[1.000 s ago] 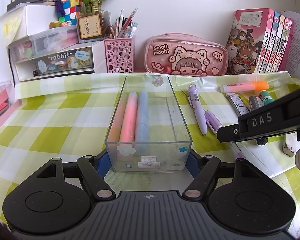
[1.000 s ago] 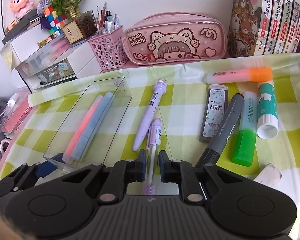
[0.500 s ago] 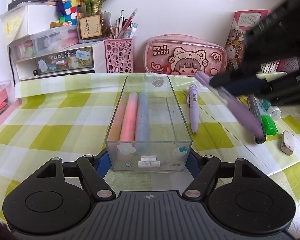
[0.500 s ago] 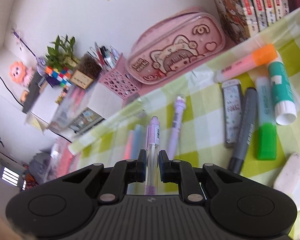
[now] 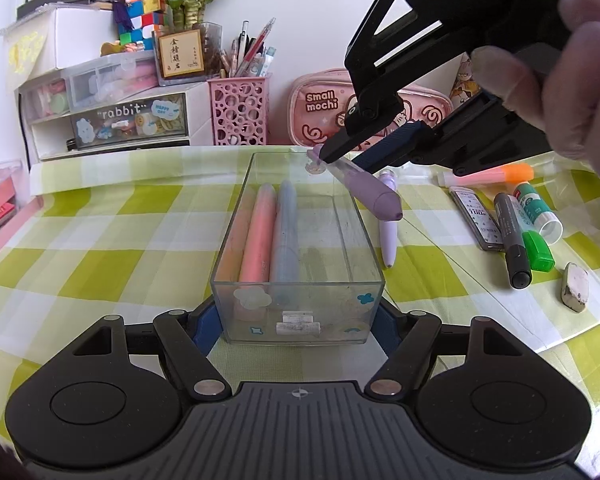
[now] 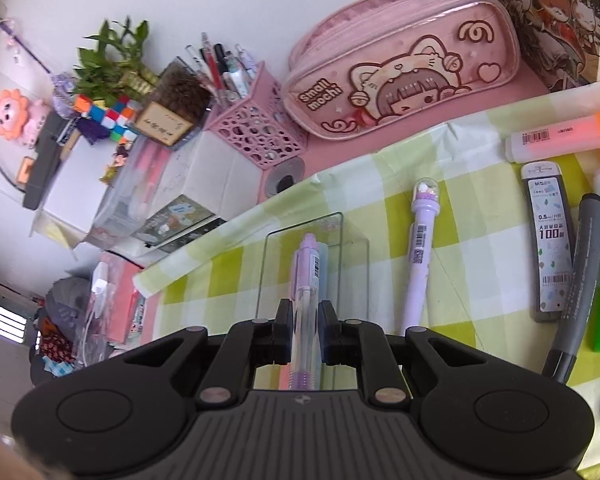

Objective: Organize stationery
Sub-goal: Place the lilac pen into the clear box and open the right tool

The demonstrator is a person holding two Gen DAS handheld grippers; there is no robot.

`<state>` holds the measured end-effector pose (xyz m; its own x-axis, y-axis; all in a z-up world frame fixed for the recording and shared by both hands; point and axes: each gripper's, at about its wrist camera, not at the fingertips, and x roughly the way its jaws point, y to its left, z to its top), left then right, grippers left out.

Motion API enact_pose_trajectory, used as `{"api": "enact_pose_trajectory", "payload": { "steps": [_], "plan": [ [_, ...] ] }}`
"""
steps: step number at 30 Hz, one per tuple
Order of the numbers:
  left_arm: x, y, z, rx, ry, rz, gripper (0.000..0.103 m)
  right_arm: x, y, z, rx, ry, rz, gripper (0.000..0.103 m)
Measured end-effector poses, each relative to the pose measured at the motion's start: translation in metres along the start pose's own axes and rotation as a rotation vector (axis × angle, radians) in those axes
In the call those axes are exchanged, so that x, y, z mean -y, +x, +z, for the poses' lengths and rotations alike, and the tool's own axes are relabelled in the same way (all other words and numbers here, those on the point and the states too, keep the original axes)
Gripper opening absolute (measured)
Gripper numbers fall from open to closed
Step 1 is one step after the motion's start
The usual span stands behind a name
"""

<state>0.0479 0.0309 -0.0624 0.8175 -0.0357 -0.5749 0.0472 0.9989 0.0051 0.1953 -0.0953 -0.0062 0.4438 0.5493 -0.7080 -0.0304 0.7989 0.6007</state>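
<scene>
A clear plastic box (image 5: 300, 314) stands on the green checked cloth, and my left gripper (image 5: 296, 320) is shut on its near end. A pink pen (image 5: 256, 240) and a blue pen (image 5: 286, 236) lie inside. My right gripper (image 5: 352, 152) hangs over the box's far right corner, shut on a purple pen (image 5: 374, 194) that slants down over the right wall. In the right wrist view the purple pen (image 6: 308, 280) sits between the pads of the right gripper (image 6: 304, 332), above the box (image 6: 336, 232).
Right of the box lie a second purple pen (image 5: 388, 236), a lead case (image 5: 476, 216), a grey marker (image 5: 512, 236), a green highlighter (image 5: 538, 250), a glue stick (image 5: 538, 208), an orange highlighter (image 5: 488, 176) and an eraser (image 5: 576, 286). A pink pencil case (image 5: 320, 104), a pen holder (image 5: 240, 112) and drawers (image 5: 112, 120) line the back.
The right gripper lifted the purple pen off the cloth, rolled, and carried it left to above the box's far right corner. The left gripper and the box stayed still.
</scene>
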Motion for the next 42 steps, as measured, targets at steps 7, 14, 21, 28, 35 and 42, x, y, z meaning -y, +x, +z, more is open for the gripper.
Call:
{"api": "enact_pose_trajectory", "payload": {
  "steps": [7, 14, 21, 28, 35, 42],
  "plan": [
    [-0.001, 0.000, 0.000, 0.000, -0.005, -0.006, 0.073, -0.007, 0.010, 0.006, -0.019, -0.022, -0.031, 0.017],
    [-0.001, 0.001, 0.001, -0.001, -0.008, -0.008, 0.073, -0.010, 0.019, 0.005, -0.030, -0.030, -0.062, 0.018],
    [-0.001, 0.001, 0.001, -0.002, -0.007, -0.008, 0.073, -0.017, 0.023, 0.005, -0.026, -0.060, -0.108, 0.018],
    [-0.001, 0.001, 0.000, -0.001, -0.009, -0.011, 0.073, -0.021, 0.028, 0.005, -0.030, -0.073, -0.132, 0.018],
    [-0.001, 0.001, 0.000, -0.001, -0.012, -0.013, 0.073, -0.023, 0.031, 0.005, -0.041, -0.073, -0.147, 0.018],
    [-0.001, 0.001, 0.000, -0.001, -0.011, -0.013, 0.073, -0.024, 0.027, 0.005, -0.045, -0.095, -0.138, 0.020]
  ]
}}
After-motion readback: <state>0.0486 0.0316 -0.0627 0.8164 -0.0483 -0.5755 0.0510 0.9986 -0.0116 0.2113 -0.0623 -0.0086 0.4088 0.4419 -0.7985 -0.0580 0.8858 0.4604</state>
